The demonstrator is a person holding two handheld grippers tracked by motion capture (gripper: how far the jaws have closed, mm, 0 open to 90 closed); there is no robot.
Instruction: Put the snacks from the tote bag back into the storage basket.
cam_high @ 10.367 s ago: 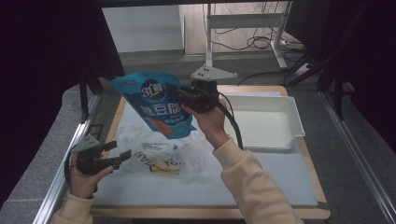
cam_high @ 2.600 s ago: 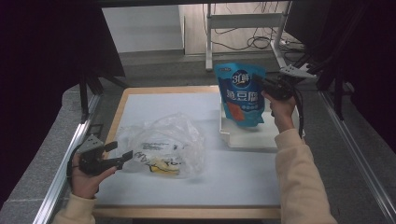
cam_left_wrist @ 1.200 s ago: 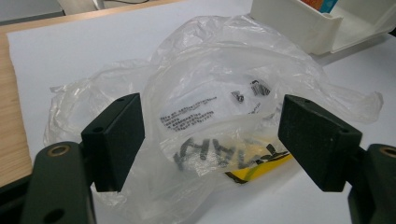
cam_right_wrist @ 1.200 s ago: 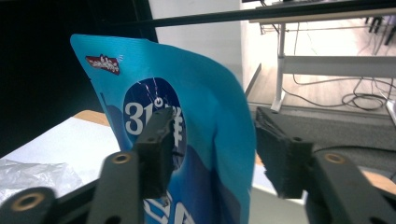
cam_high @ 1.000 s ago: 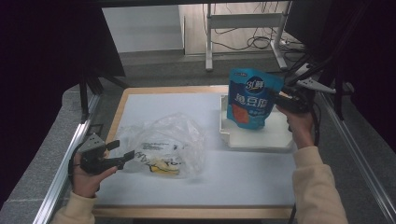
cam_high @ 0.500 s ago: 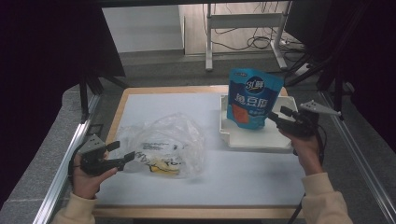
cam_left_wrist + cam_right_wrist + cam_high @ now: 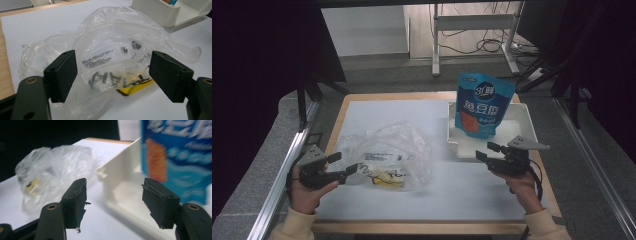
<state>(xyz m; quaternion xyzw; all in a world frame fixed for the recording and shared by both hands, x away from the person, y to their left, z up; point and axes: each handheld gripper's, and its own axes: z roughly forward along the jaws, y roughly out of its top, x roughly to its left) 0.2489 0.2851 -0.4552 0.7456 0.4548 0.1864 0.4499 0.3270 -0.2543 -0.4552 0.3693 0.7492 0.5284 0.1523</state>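
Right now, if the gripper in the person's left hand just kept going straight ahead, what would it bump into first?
The clear plastic bag: the open left gripper already points into its crumpled side, apparently almost touching.

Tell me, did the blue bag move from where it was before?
Yes. The blue bag went from above the crumpled plastic bag across to the person's right, and now stands upright in the white tray.

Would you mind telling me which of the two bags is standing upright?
The blue pouch, standing in the white tray; the clear plastic bag lies crumpled flat on the table.
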